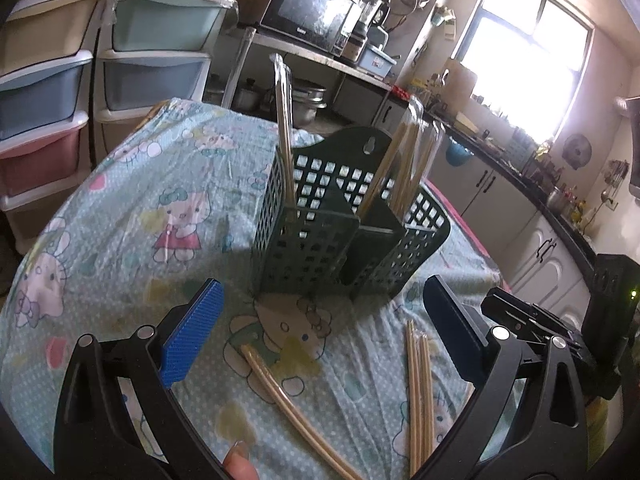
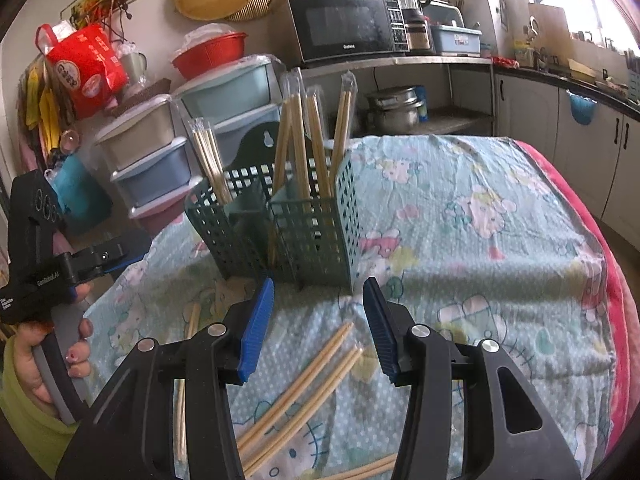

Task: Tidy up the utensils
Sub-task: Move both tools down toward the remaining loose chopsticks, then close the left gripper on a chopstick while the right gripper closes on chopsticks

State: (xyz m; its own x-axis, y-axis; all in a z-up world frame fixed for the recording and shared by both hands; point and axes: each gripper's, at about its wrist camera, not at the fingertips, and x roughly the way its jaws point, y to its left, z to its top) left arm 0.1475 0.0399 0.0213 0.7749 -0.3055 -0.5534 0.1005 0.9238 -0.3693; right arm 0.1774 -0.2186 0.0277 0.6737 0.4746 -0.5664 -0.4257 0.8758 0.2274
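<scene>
Dark green plastic basket (image 1: 344, 236) with a grid of holes sits upright in the middle of the table (image 1: 132, 216), split into compartments. The table wears a pale blue cartoon-cat cloth (image 2: 480, 216) with a red edge showing along its right side in the right view.

Writing I can actually read: "Galanz" on the microwave (image 2: 344, 26) behind, and what looks like "GenRobot.AI" on the left gripper's body in the right view. The red bag (image 2: 86, 66) has print, too blurry to read.

Wrapped chopsticks (image 2: 298, 148) stand nearly upright in the basket, tips leaning a bit apart, with a thinner bundle of sticks (image 2: 208, 160) in the left compartment. Loose chopsticks (image 2: 304, 384) lie flat on the cloth near the front edge, long axis running diagonally toward the basket. One wrapped pair (image 1: 288, 400) lies slanted in the left view.

Lots of bare cloth to the right of the basket, less by the front edge.

Left gripper (image 1: 320, 336) has its blue pads wide apart, nothing between. Right gripper (image 2: 318, 332) is also apart, holding nothing, above the loose chopsticks.
</scene>
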